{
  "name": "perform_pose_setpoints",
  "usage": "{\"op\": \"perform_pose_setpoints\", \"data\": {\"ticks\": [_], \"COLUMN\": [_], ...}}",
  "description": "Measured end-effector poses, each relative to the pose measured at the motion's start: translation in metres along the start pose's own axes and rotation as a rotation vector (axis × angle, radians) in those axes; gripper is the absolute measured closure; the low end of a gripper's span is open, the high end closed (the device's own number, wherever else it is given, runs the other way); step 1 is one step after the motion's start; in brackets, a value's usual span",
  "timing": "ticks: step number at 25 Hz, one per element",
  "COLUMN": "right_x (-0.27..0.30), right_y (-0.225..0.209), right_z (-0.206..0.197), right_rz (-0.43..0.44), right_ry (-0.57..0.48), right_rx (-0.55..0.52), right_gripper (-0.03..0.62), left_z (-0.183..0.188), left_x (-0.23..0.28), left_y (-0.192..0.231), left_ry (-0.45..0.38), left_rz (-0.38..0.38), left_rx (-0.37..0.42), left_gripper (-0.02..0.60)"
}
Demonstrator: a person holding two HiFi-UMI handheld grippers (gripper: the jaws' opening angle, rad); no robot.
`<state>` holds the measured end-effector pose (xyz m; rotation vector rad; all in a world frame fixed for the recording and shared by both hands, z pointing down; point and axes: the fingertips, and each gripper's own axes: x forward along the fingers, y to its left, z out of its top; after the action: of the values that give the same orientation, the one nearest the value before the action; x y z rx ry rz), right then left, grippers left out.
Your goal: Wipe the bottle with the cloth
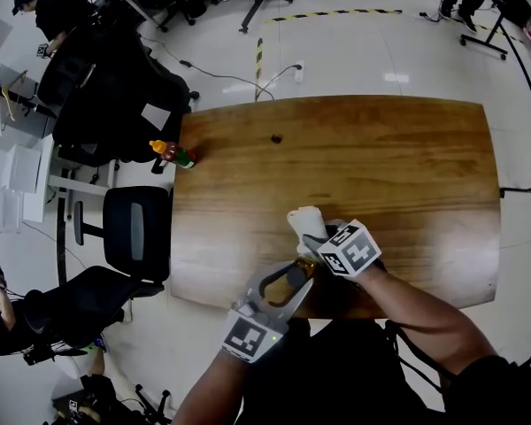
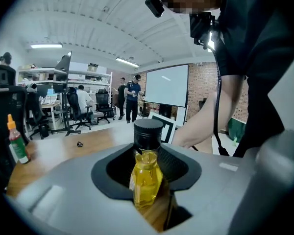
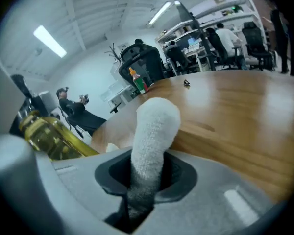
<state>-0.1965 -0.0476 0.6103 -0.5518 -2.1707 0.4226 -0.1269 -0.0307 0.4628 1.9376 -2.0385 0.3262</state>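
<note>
In the left gripper view my left gripper [image 2: 147, 182] is shut on a small bottle [image 2: 147, 173] of yellow liquid with a black cap, held upright. Seen from the head view, that gripper [image 1: 296, 277] hovers over the near edge of the wooden table [image 1: 398, 166], and the bottle [image 1: 294, 278] shows only as a dark amber patch. My right gripper [image 1: 311, 242] sits just right of it, shut on a rolled white cloth [image 1: 305, 221] that sticks out past the jaws. The right gripper view shows the cloth [image 3: 152, 136] pinched in that gripper [image 3: 146, 180], with the bottle [image 3: 49, 136] close at its left.
A red-capped sauce bottle [image 1: 171, 153] lies at the table's far left edge, and a small dark object [image 1: 276, 137] rests farther back. Black office chairs [image 1: 134, 230] crowd the left side. A person [image 1: 49, 11] sits at the far left, and others stand in the background.
</note>
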Motion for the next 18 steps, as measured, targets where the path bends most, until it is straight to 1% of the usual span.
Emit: {"op": "perform_pose_setpoints", "data": {"ticks": [2, 4, 6, 7, 8, 9, 12, 15, 17, 18], "right_x": [0.004, 0.004, 0.000, -0.005, -0.013, -0.023, -0.065, -0.103, -0.112, -0.111], "right_y": [-0.001, -0.002, -0.003, -0.005, -0.006, -0.008, -0.017, -0.016, -0.006, 0.003], "right_z": [-0.003, -0.004, -0.004, -0.005, -0.005, -0.003, 0.008, 0.029, 0.041, 0.047], "right_rz": [-0.032, -0.055, -0.076, -0.083, -0.085, -0.081, -0.033, 0.051, 0.132, 0.188], "right_ry": [0.031, 0.043, 0.049, 0.046, 0.032, 0.006, -0.130, -0.253, -0.288, -0.294], "right_rx": [-0.075, -0.126, -0.143, -0.128, -0.092, -0.034, 0.206, 0.390, 0.486, 0.534], "right_gripper": [0.519, 0.519, 0.519, 0.519, 0.519, 0.519, 0.519, 0.517, 0.517, 0.519], "left_z": [-0.001, -0.002, -0.003, -0.004, -0.005, -0.007, -0.012, -0.015, -0.019, -0.020], "left_x": [-0.001, -0.002, -0.002, -0.002, -0.002, -0.002, -0.006, -0.015, -0.023, -0.027], "left_y": [-0.002, -0.003, -0.006, -0.008, -0.011, -0.014, -0.025, -0.039, -0.050, -0.055], "left_ry": [-0.004, -0.007, -0.002, 0.003, 0.008, 0.009, 0.003, 0.007, 0.016, 0.019], "left_rz": [-0.026, -0.060, -0.117, -0.156, -0.201, -0.252, -0.415, -0.570, -0.663, -0.706], "left_rx": [0.009, 0.020, 0.039, 0.049, 0.059, 0.067, 0.079, 0.110, 0.142, 0.155], "left_gripper": [0.430, 0.430, 0.430, 0.430, 0.430, 0.430, 0.427, 0.425, 0.425, 0.424]}}
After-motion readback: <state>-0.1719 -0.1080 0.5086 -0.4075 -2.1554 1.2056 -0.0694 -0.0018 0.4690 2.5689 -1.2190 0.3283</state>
